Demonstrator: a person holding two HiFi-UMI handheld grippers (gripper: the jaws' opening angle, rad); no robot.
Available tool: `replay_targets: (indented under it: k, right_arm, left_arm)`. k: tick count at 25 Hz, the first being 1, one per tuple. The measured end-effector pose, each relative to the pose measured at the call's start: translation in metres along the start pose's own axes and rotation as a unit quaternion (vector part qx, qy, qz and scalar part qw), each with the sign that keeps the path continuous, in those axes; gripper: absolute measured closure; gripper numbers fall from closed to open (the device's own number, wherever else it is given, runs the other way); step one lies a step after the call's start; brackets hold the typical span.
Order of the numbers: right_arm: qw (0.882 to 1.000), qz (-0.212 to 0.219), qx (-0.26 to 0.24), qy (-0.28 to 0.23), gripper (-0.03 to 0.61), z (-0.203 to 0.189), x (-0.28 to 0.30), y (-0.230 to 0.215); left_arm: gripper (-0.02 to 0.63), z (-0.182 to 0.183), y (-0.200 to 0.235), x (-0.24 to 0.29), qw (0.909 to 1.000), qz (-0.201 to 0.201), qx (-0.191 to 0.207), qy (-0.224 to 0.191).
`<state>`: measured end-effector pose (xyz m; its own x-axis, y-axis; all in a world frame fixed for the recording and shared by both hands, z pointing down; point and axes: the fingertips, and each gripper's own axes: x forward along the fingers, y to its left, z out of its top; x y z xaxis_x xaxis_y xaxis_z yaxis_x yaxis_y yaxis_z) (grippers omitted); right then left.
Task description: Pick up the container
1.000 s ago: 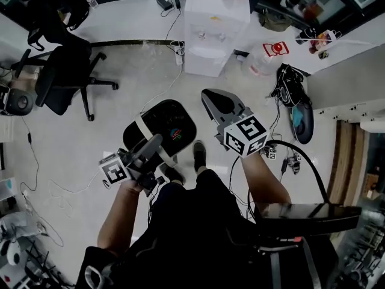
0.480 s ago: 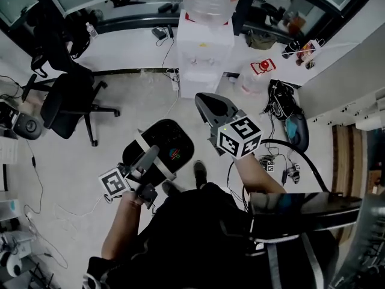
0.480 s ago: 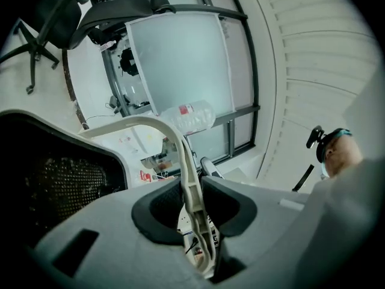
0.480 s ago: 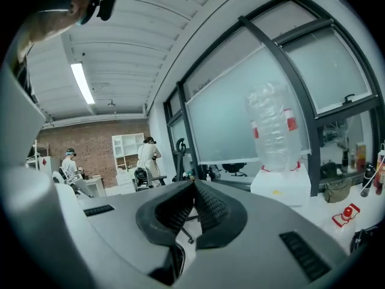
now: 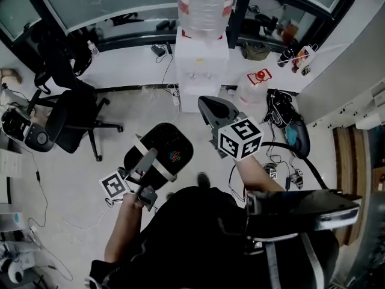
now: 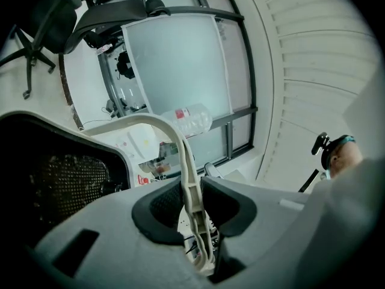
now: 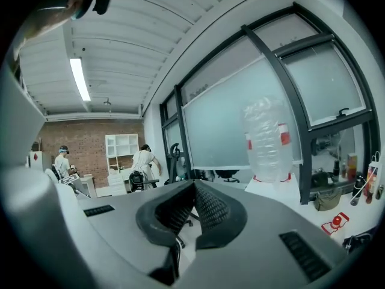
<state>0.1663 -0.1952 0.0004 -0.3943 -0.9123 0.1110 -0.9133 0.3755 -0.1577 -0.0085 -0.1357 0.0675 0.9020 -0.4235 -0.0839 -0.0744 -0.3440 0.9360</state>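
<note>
Centre frame: our left hand-held gripper (image 6: 191, 205) clenched on handle (image 6: 186, 164), which stands upright between jaws. Container (image 5: 167, 144) hangs just beyond, seemingly clear of floor (image 5: 120, 110). Right hand-held gripper (image 5: 208, 106) closed, empty, to container's right; left nearer.

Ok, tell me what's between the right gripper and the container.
Nothing. In the head view the gap between the right gripper and the container shows only bare floor below.

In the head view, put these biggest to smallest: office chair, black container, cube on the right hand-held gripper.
1. office chair
2. black container
3. cube, though it is nearest the camera, so its real size is unsure.
</note>
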Motion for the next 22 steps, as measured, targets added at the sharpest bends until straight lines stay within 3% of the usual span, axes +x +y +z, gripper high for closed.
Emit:
replay_targets:
  k: [16,22]
  right_arm:
    - [1.000,-0.009,-0.008,-0.009,0.569,0.009,-0.005,-0.003]
    - [1.000,-0.008,-0.008,-0.018,0.569,0.003,-0.023,-0.004]
  left_arm:
    - [0.523,0.003,-0.004,0.007,1.0000,-0.004,-0.008,0.001]
    - [0.525,-0.016,-0.004,0.004,1.0000,-0.003,-0.007,0.000]
